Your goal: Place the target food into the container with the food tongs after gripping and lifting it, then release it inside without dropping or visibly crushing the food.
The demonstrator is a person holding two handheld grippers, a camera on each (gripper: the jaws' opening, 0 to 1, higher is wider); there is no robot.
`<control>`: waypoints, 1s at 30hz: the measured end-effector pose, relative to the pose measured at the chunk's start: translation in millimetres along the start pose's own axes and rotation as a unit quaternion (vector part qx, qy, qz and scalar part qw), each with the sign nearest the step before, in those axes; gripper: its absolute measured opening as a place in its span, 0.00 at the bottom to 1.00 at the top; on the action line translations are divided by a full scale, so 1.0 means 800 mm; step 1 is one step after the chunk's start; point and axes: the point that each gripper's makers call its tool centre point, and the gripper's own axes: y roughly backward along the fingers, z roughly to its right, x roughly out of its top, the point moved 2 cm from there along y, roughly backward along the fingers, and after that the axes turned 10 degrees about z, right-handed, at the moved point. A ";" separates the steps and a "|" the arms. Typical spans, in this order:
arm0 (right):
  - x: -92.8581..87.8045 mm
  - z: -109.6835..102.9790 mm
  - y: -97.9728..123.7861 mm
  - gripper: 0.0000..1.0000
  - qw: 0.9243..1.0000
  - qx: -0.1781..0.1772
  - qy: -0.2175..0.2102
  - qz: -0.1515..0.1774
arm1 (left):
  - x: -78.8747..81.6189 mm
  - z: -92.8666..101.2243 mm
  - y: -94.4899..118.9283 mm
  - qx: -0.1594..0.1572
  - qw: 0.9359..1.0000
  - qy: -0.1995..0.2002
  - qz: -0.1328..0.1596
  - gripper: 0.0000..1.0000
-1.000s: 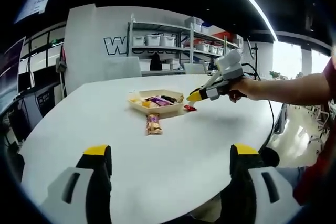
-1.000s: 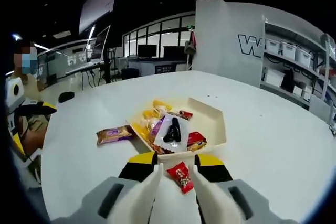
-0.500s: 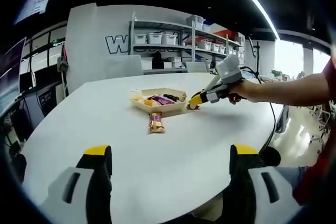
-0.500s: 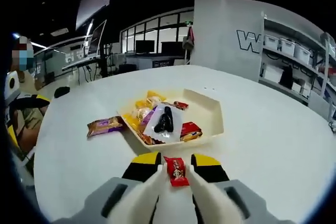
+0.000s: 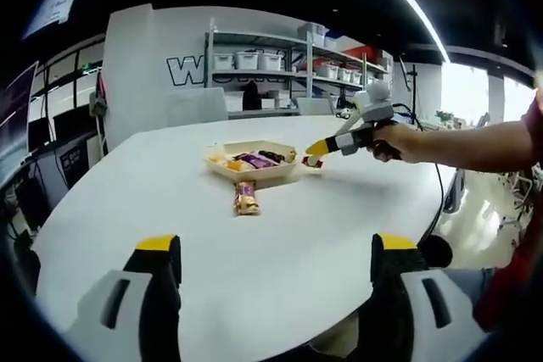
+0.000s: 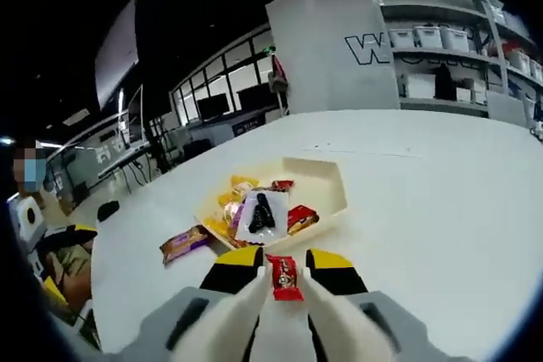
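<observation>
In the right gripper view, a red snack packet (image 6: 284, 276) is clamped between the right gripper (image 6: 282, 270) fingers, near the tray (image 6: 327, 186). In the left gripper view, the left gripper (image 5: 276, 247) fingers are seen spread apart above the desk (image 5: 280, 235).

An open-plan office or lab hall, lit by long ceiling light strips (image 5: 407, 6) against a dark ceiling. A large white round-edged table (image 5: 280, 235) takes up the foreground. At about 12 o'clock in the left gripper view stands a metal shelf rack (image 5: 288, 65) loaded with white storage boxes (image 5: 248, 61), next to a white wall block with big dark lettering (image 5: 182, 69). At about 9 o'clock are desks with dark monitors (image 5: 47, 167). In the right gripper view, glass-walled rooms (image 6: 229, 103) run along the back at about 11 o'clock.
</observation>
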 end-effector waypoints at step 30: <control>0.110 -0.071 -0.016 0.13 0.996 0.046 0.065 0.044 | 0.006 0.011 -0.002 -0.010 1.000 -0.004 0.009 0.90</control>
